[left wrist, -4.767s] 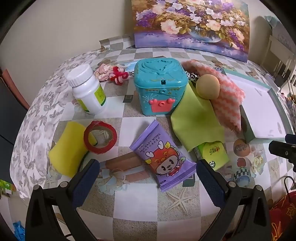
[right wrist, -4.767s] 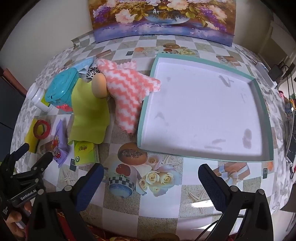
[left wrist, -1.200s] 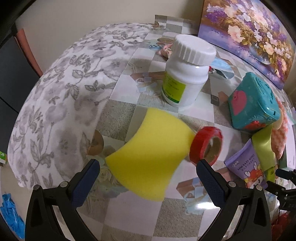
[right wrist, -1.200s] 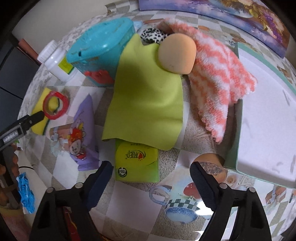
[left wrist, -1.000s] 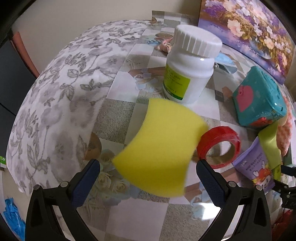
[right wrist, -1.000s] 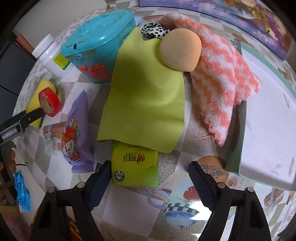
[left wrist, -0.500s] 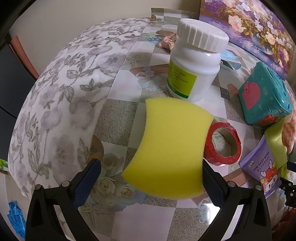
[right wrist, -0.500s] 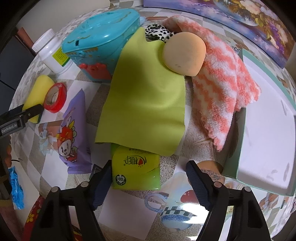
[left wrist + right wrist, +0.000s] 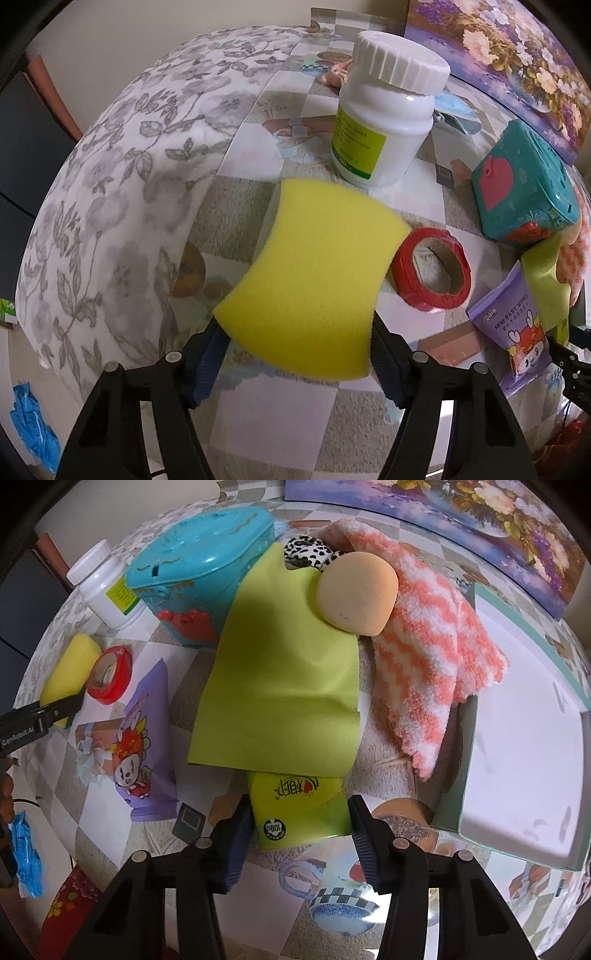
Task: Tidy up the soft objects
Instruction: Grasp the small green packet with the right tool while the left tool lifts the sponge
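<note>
A yellow sponge (image 9: 317,273) lies on the table, and its near end sits between the blue pads of my left gripper (image 9: 295,354). The jaws are closing and both pads touch the sponge's sides. In the right wrist view a green tissue pack (image 9: 295,812) pokes out from under a lime cloth (image 9: 284,672). My right gripper (image 9: 299,834) is closing on the pack, with its pads against both sides. A peach foam ball (image 9: 356,594) and a pink-and-white fluffy towel (image 9: 432,635) rest beyond the cloth.
A red tape roll (image 9: 432,273) lies flat right of the sponge. Behind it stand a white bottle (image 9: 384,122) and a teal box (image 9: 517,195). A purple wipes pack (image 9: 140,738) lies left of the cloth. A white tray (image 9: 517,738) sits at the right.
Both pairs of jaws have narrowed, the left onto the sponge and the right onto the green pack. The red tape has come off the sponge and now lies flat beside it.
</note>
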A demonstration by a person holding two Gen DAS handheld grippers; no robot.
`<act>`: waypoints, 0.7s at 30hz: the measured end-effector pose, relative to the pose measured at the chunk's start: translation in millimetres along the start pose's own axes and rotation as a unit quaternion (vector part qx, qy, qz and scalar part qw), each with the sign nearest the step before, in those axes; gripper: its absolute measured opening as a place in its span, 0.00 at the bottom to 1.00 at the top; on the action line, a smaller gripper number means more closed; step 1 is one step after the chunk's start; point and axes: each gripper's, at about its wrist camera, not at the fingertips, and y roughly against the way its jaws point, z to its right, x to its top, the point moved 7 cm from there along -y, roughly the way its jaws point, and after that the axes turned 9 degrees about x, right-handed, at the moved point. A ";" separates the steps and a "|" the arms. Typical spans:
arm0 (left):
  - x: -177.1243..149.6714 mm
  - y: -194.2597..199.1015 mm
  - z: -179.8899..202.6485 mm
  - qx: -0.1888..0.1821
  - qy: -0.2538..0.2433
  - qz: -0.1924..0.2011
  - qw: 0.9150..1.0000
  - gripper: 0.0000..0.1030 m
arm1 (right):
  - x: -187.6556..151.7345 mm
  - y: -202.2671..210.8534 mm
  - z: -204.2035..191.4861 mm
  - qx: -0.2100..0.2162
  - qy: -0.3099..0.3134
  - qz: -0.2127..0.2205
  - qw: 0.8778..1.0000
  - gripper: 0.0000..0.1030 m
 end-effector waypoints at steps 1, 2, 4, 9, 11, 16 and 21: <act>-1.9 1.1 0.1 0.000 0.002 -0.003 1.000 0.70 | -2.7 2.3 2.5 0.000 -0.001 0.000 1.000 0.52; -4.0 2.2 0.1 0.002 0.005 -0.005 1.000 0.70 | -4.2 2.3 2.7 0.001 -0.001 -0.001 1.000 0.52; -7.4 4.9 0.5 0.004 0.011 -0.009 1.000 0.70 | -8.4 6.0 8.0 0.003 -0.002 -0.003 1.000 0.51; -17.8 10.9 0.8 0.008 0.028 -0.020 0.999 0.70 | -20.4 13.4 19.7 0.006 -0.005 -0.008 1.000 0.51; -21.4 15.6 0.2 0.008 0.038 -0.021 0.999 0.70 | -26.0 17.4 25.0 0.009 -0.008 -0.009 1.000 0.51; -23.2 32.3 0.0 0.010 0.048 -0.012 0.999 0.69 | -35.6 30.5 35.2 0.020 -0.013 -0.005 1.000 0.51; -21.7 56.1 1.3 0.013 0.059 0.006 0.998 0.69 | -42.4 53.6 46.6 0.033 -0.018 0.016 0.999 0.50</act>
